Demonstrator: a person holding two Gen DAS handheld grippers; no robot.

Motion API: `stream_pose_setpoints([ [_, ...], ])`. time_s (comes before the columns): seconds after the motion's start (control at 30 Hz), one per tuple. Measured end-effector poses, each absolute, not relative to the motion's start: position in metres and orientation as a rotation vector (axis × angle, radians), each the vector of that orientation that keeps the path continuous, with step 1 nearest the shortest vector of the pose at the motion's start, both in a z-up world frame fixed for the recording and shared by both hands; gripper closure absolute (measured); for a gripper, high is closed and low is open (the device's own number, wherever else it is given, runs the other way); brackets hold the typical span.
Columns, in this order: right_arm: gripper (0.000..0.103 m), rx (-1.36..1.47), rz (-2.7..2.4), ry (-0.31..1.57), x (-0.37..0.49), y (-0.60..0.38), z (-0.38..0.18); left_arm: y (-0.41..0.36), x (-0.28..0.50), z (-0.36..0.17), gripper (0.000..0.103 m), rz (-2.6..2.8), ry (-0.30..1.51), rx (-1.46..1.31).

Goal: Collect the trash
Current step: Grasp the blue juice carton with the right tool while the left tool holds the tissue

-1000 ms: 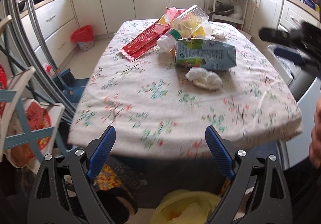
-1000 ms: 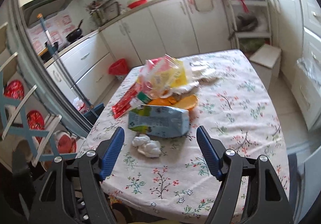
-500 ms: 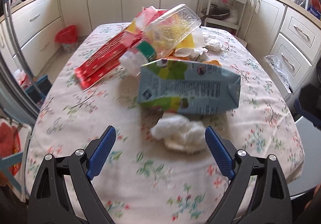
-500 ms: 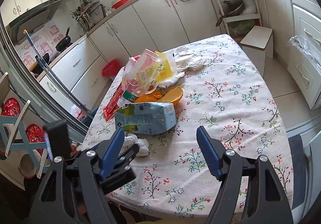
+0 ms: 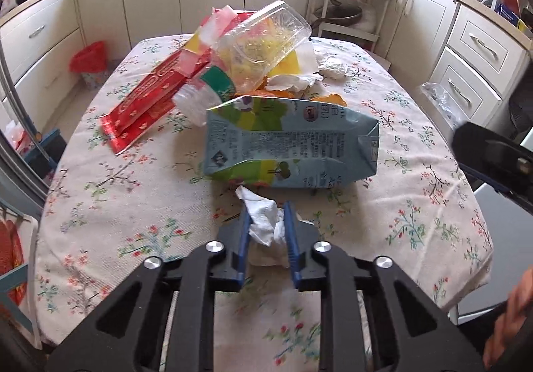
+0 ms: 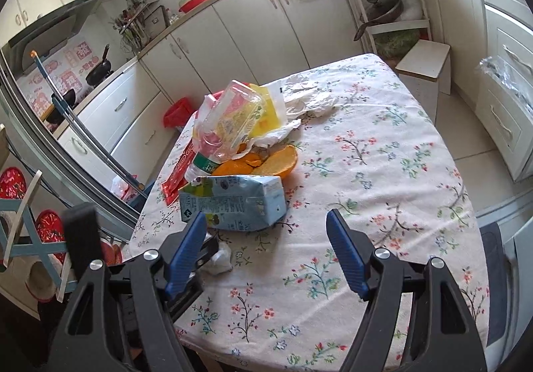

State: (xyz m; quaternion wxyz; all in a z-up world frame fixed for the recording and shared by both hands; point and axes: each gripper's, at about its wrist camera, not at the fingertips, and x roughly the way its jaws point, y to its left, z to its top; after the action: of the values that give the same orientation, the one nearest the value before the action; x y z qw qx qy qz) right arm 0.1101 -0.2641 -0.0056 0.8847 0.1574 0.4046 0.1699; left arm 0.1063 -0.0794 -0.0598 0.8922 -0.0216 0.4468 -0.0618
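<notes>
The left claw [image 5: 266, 218] is closing on the crumpled tissue [image 5: 265, 222], its pads already pinching it against the desk [image 5: 133, 205]. The right claw [image 6: 266, 238] hangs open and empty. Advise lifting straight up, clear of the milk carton [image 5: 289, 152] just beyond.

Crumpled white tissue [image 5: 265, 222] lies just before a flattened milk carton [image 5: 289, 147].

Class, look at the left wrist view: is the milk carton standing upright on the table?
No. The milk carton lies flat on its side on the flowered tablecloth, just beyond the crumpled tissue.
</notes>
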Motion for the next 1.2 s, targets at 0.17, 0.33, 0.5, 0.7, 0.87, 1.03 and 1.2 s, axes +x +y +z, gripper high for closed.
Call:
stream_pose_setpoints([
  [0.17,0.030,0.262,0.388,0.892,0.132,-0.238,-0.013,-0.055,0.090,-0.037,0.092,-0.135,0.920,-0.034],
  [0.33,0.027,0.278,0.367,0.964,0.161,-0.232,-0.034,-0.026,0.069,-0.013,0.092,-0.149,0.901,-0.050],
  [0.5,0.026,0.410,0.396,0.996,0.188,-0.239,-0.055,-0.003,0.059,-0.010,0.092,-0.158,0.905,-0.123],
  [0.7,0.025,0.455,0.556,1.067,0.175,-0.229,-0.052,0.018,0.060,-0.015,0.092,-0.146,0.906,-0.190],
  [0.87,0.025,0.291,0.534,1.002,0.151,-0.230,-0.030,0.030,0.059,-0.014,0.092,-0.132,0.899,-0.218],
  [1.03,0.022,0.156,0.470,0.893,0.158,-0.219,-0.019,0.032,0.060,-0.015,0.092,-0.129,0.900,-0.232],
  [1.2,0.018,0.020,0.566,0.948,0.165,-0.184,-0.034,0.032,0.062,-0.016,0.092,-0.131,0.900,-0.230],
])
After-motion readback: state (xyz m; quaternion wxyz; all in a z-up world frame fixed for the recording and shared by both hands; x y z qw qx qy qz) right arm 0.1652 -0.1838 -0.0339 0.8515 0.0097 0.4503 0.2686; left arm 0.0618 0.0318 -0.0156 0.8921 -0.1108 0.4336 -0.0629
